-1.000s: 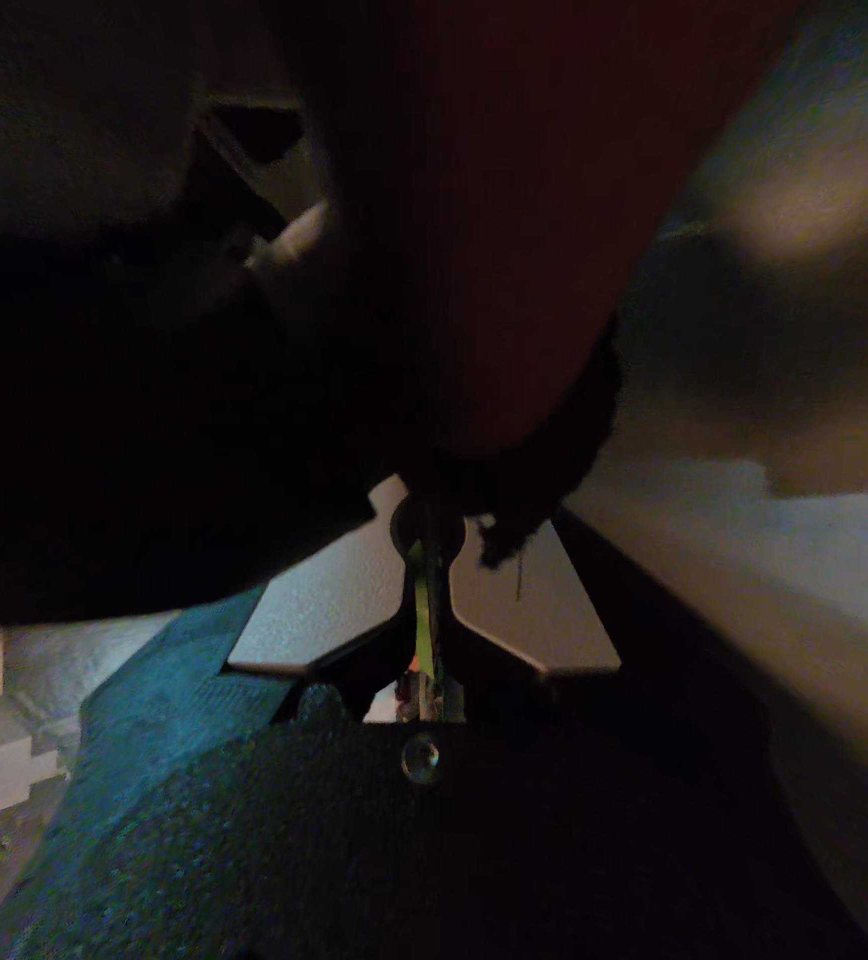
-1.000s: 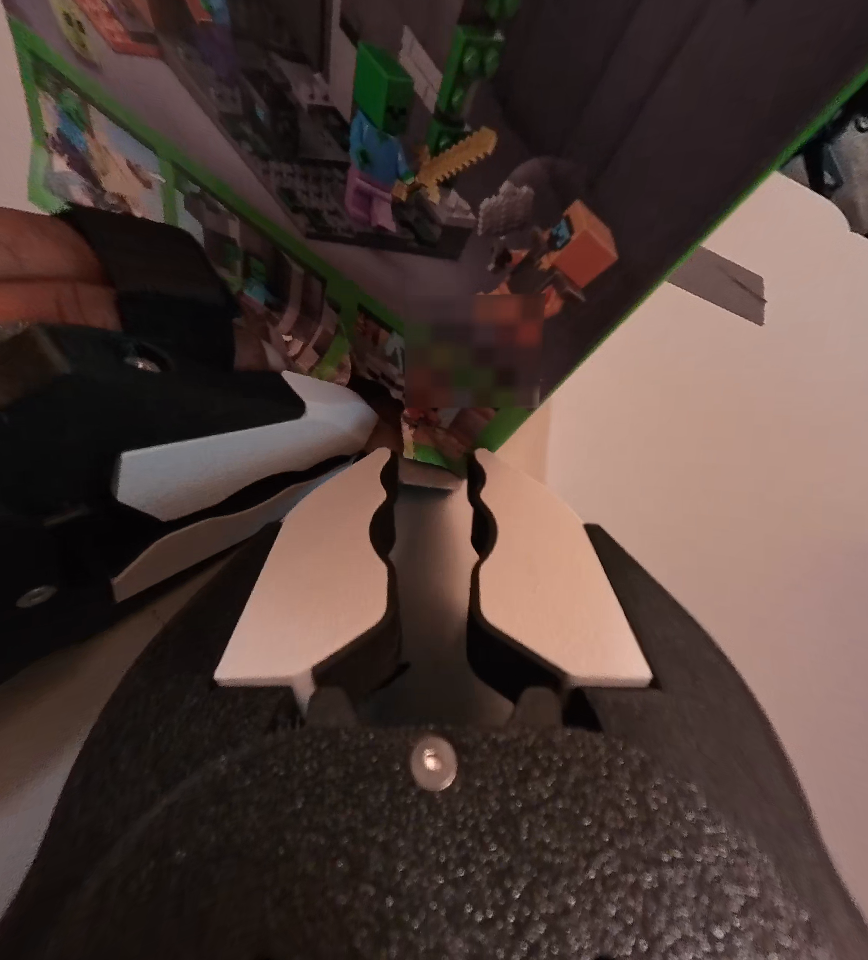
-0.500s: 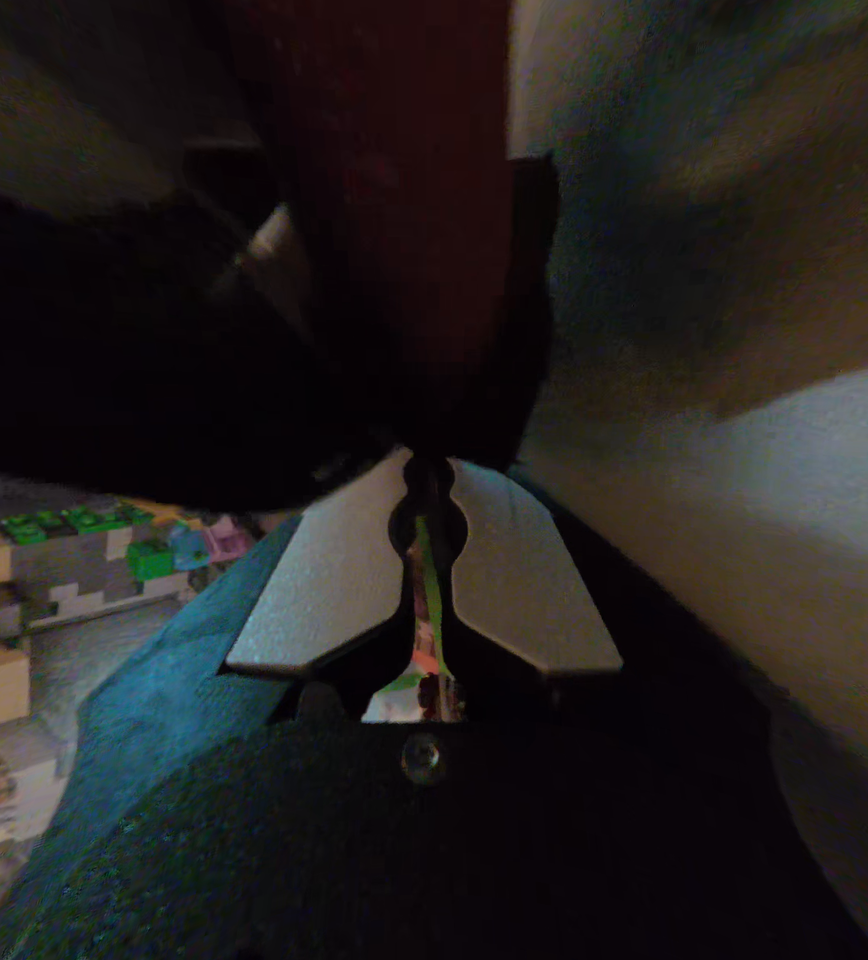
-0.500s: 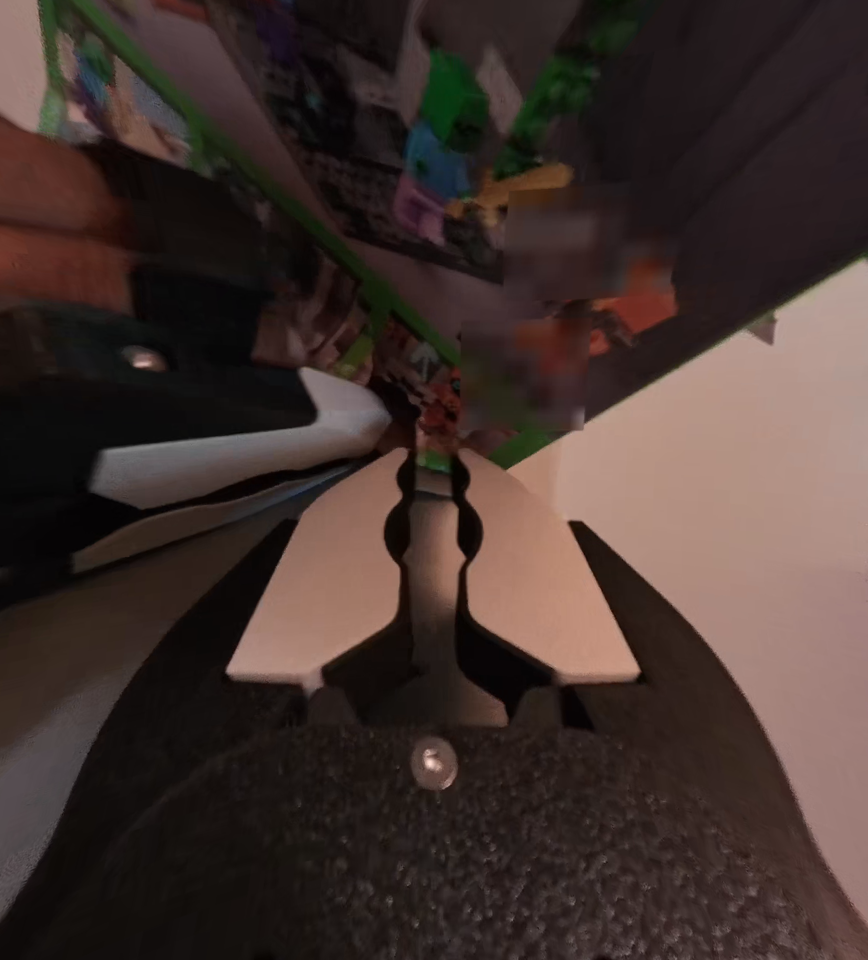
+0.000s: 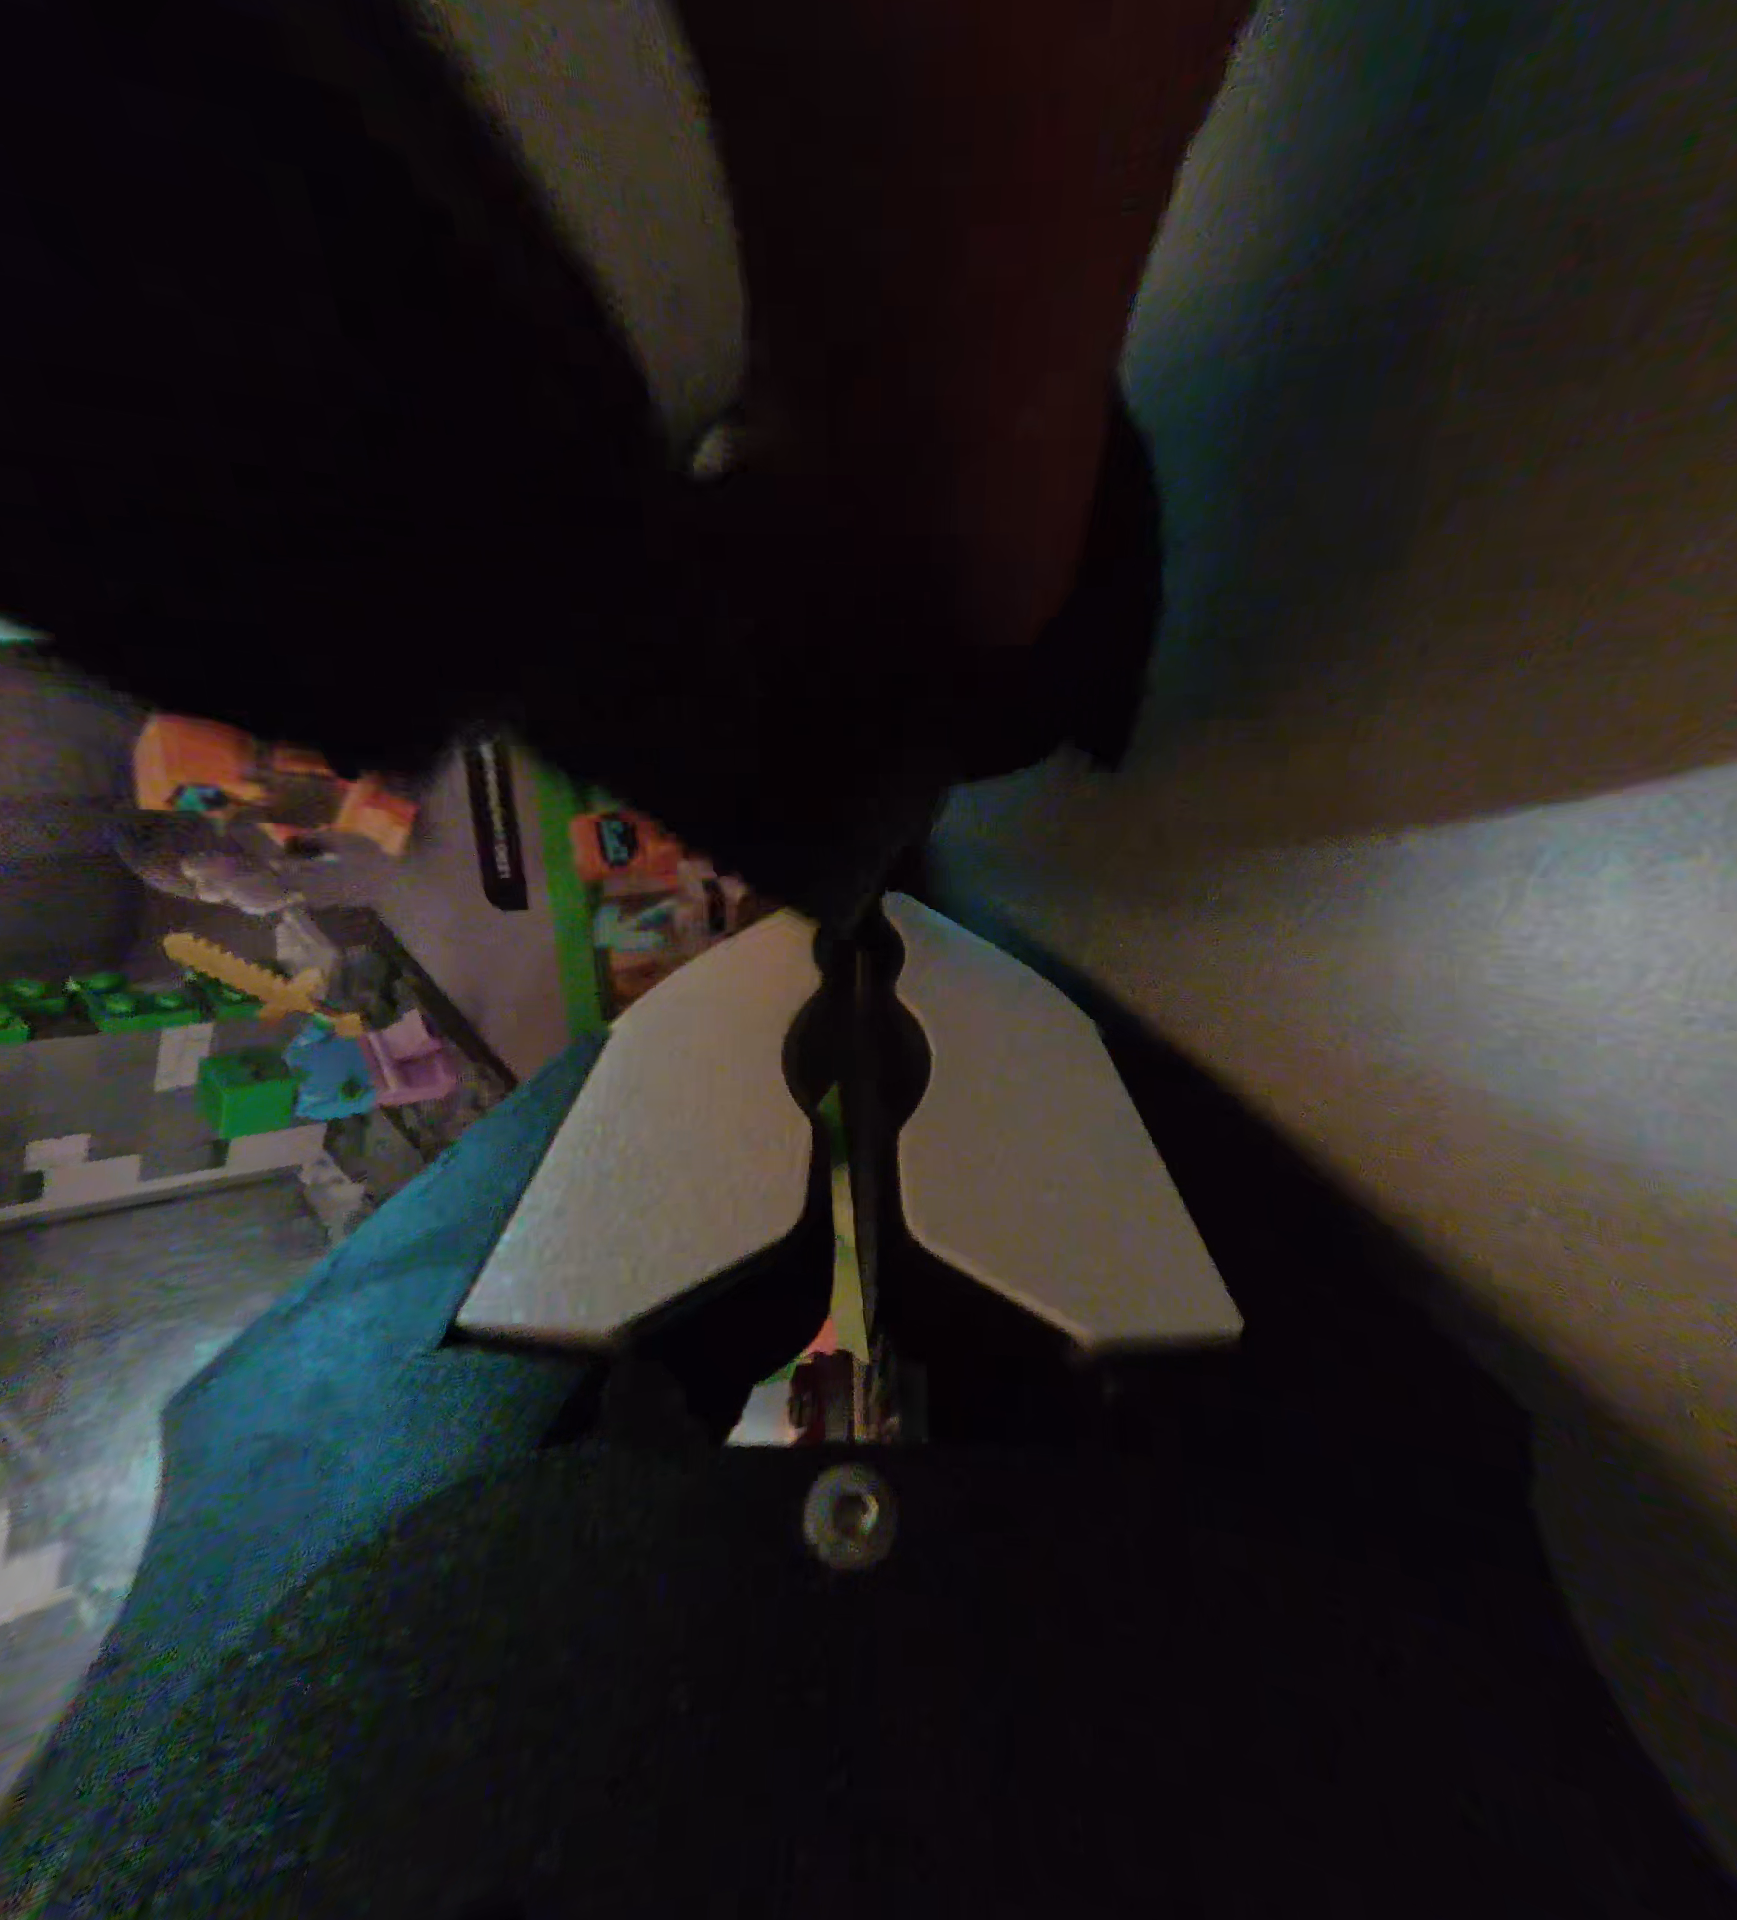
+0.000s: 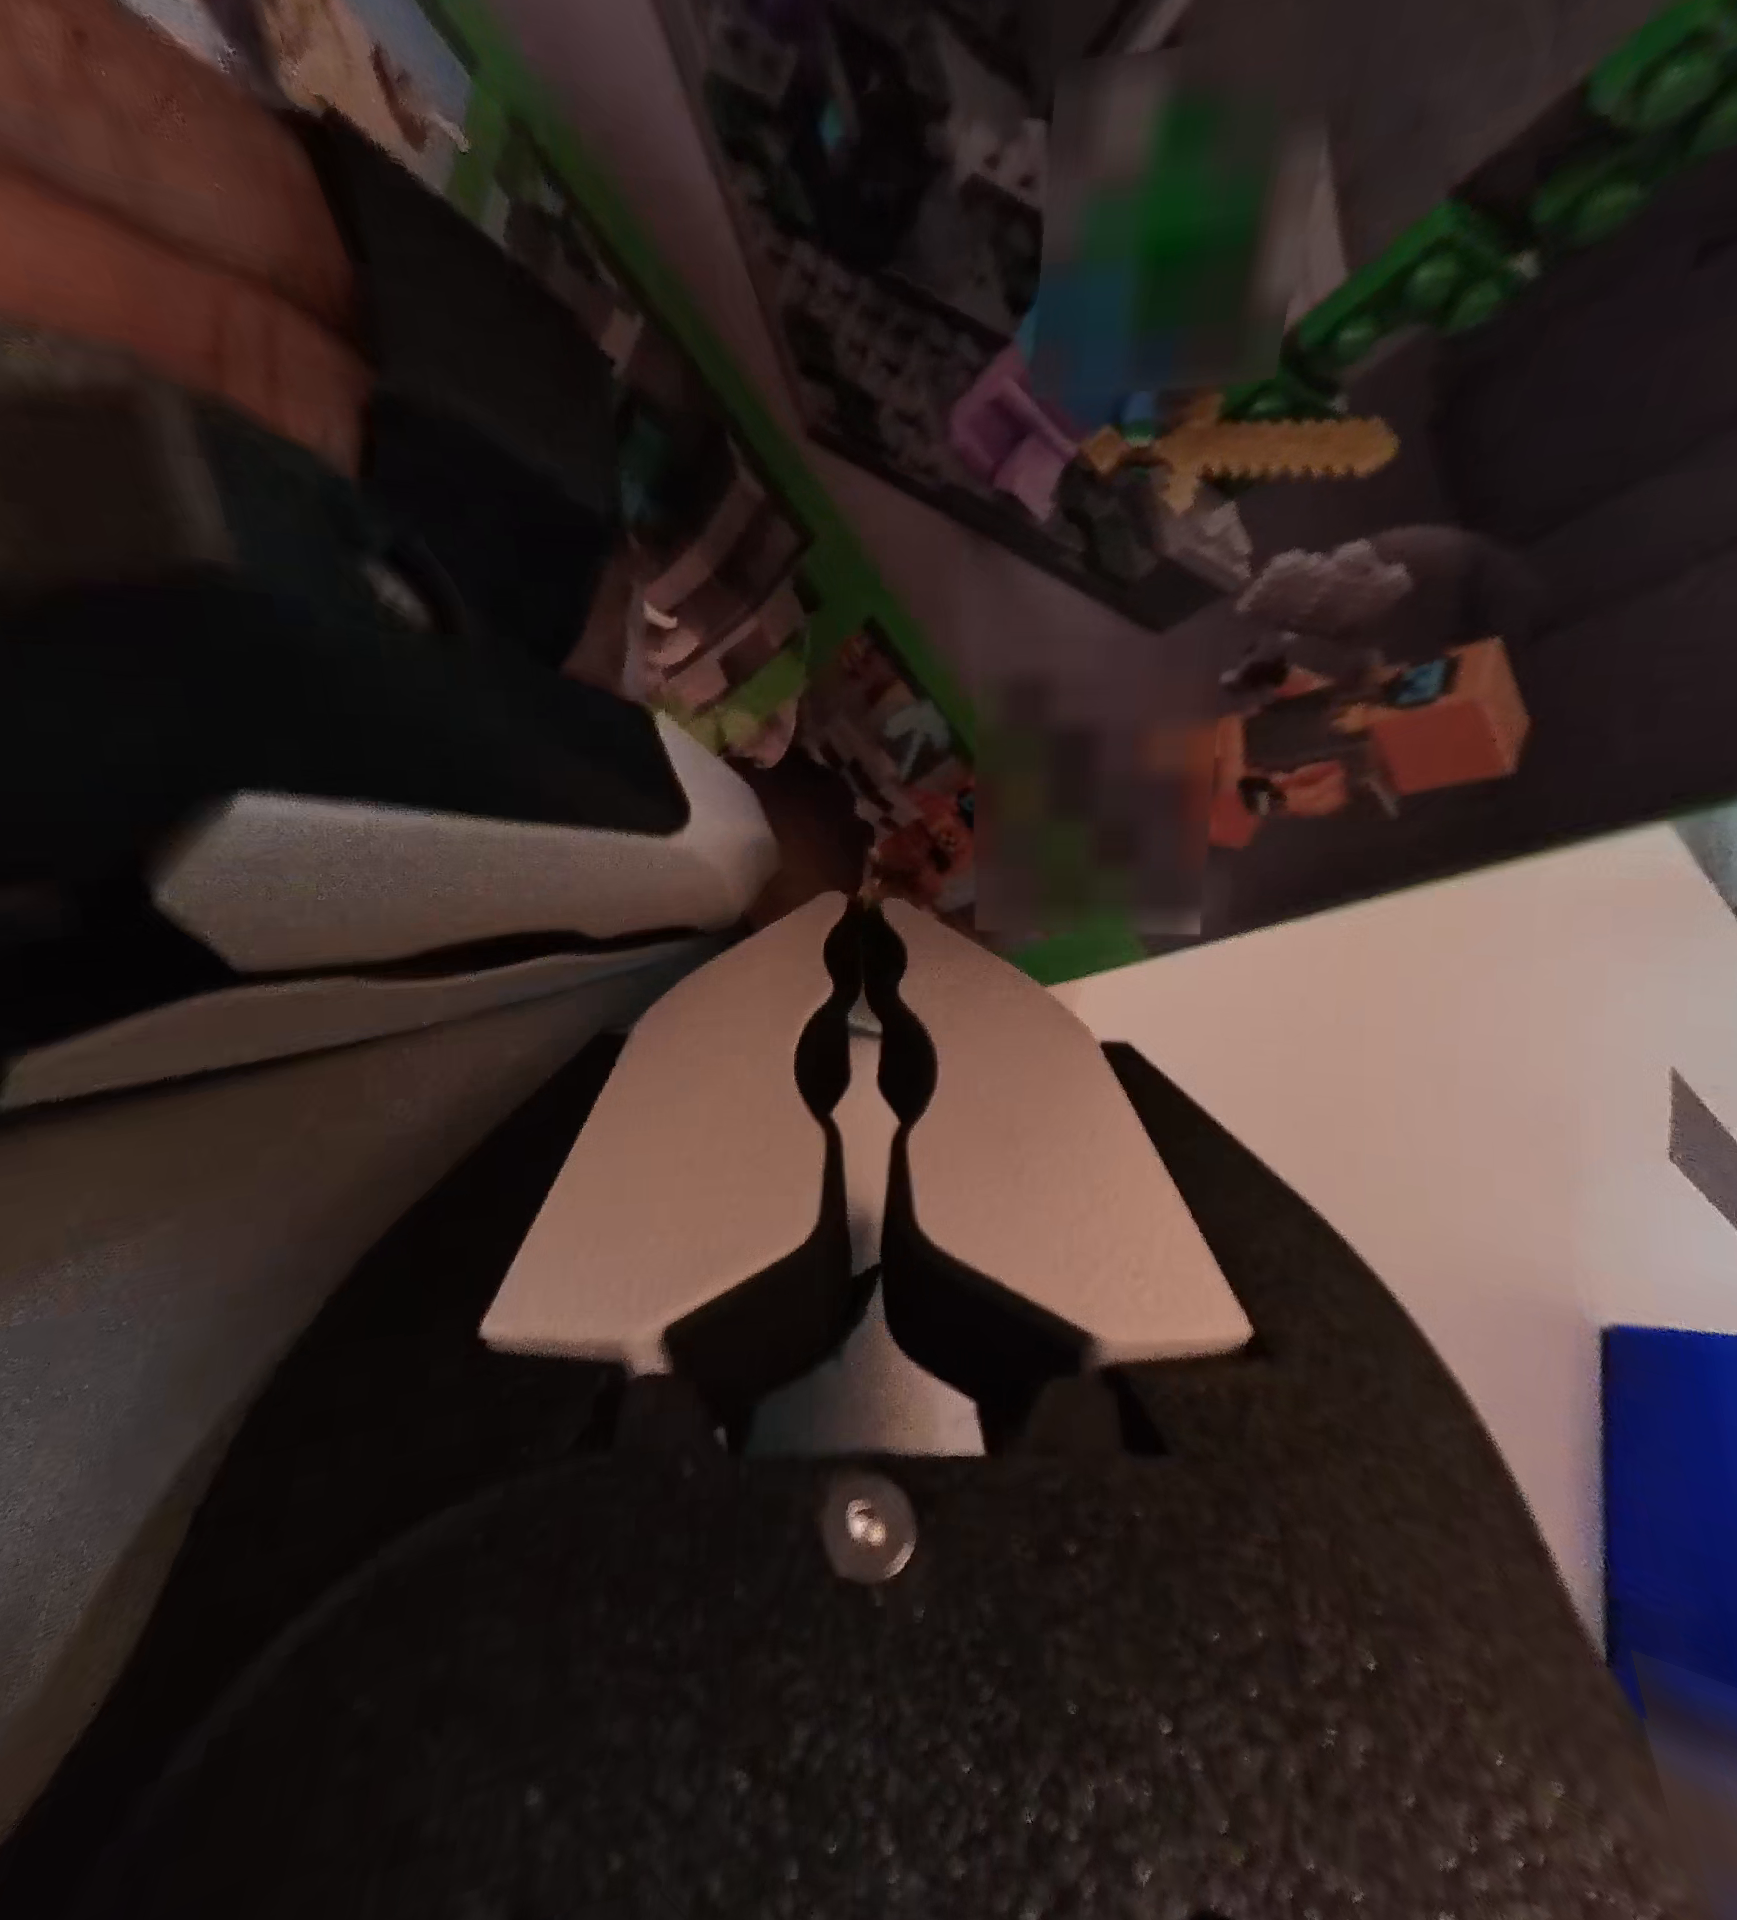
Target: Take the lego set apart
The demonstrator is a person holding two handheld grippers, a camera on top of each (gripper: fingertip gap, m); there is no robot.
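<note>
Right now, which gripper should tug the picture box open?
Probably right: the right gripper pinches the box at its corner, free to pull, while the left gripper clamps it steady.

We see the lego box (image 6: 1207, 540) printed dark grey with a green border, orange and yellow figures; white fingers (image 6: 718, 1164) on black bodies; white table (image 6: 1363, 1039); blue patch (image 6: 1716, 1558) lower right.

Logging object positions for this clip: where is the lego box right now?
The lego box fills the top of the right wrist view, held above the white table, with the right gripper shut on its lower corner and the left gripper beside it.
</note>
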